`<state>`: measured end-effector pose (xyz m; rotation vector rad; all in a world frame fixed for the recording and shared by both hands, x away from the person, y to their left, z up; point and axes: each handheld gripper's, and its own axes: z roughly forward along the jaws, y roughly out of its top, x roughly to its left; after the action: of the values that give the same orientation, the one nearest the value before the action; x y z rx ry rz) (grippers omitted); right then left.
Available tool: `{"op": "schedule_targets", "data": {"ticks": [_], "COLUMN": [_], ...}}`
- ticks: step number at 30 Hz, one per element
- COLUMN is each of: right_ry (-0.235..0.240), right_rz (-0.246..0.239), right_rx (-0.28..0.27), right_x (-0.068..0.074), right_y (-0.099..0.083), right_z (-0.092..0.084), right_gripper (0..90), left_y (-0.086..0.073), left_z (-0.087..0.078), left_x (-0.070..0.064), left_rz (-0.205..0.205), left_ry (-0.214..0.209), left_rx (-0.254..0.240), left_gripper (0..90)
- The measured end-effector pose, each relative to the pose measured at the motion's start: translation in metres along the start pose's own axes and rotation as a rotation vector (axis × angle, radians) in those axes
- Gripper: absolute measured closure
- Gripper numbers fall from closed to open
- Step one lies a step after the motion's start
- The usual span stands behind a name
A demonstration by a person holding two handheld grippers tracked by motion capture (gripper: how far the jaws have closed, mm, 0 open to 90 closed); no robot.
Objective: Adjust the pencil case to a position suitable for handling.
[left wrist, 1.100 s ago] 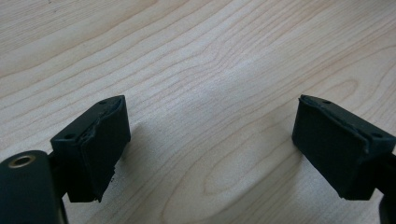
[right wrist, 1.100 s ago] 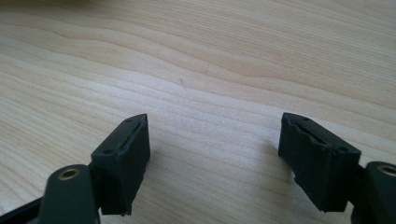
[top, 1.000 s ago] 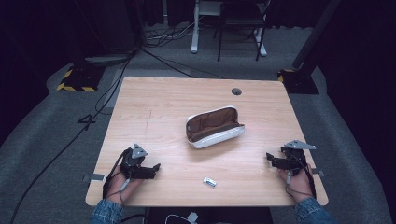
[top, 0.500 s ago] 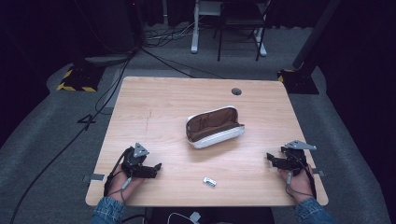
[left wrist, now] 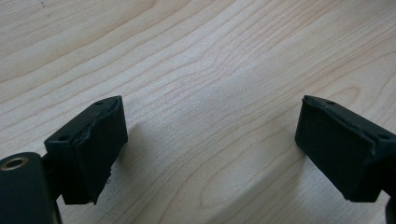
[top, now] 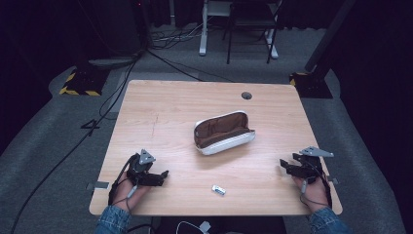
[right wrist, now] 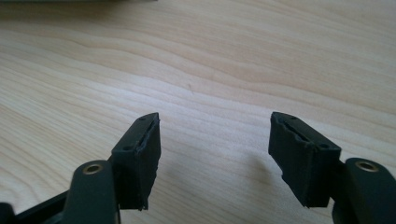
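The counter [top: 160,112] carries an open pouch [top: 223,132] at its centre and a small white item [top: 218,189] near the front edge. The left gripper [top: 158,176] and right gripper [top: 286,167] rest apart, fingers open and empty. Judged step: start position; next, approach the item.

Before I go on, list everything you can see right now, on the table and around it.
table: one, light wood, centre, with a dark round hole near its far edge
pouch: one, white outside, brown inside, open, mid-table
small object: one, white, near front edge; too small to identify
chair: one, dark, beyond the table
cables: dark, on the grey floor, far left
left gripper: black, open, front left, held in a hand
right gripper: black, open, front right, held in a hand
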<state>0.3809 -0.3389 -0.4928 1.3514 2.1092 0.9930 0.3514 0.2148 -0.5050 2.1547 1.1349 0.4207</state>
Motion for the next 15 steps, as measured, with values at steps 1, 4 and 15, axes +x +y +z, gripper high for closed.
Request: {"op": "schedule_targets", "data": {"ticks": [1,4,15], "right_ry": [0.006,0.017,0.087], "right_rz": [-0.007,-0.016,-0.029], "right_rx": [-0.006,-0.011,-0.045], "right_x": [0.001,0.007,0.025], "right_y": [0.001,0.005,0.013], "right_z": [-0.001,-0.007,-0.026], "right_gripper": [35.1,35.8,37.3], "left_y": [0.000,0.000,0.000], "left_z": [0.000,0.000,0.000], "left_x": [0.000,0.000,0.000], "left_rz": [-0.002,-0.001,0.000], "left_ry": [-0.001,-0.001,-0.001], "left_rx": [0.000,0.000,0.001], "left_gripper": [9.6,9.6,9.6]}}
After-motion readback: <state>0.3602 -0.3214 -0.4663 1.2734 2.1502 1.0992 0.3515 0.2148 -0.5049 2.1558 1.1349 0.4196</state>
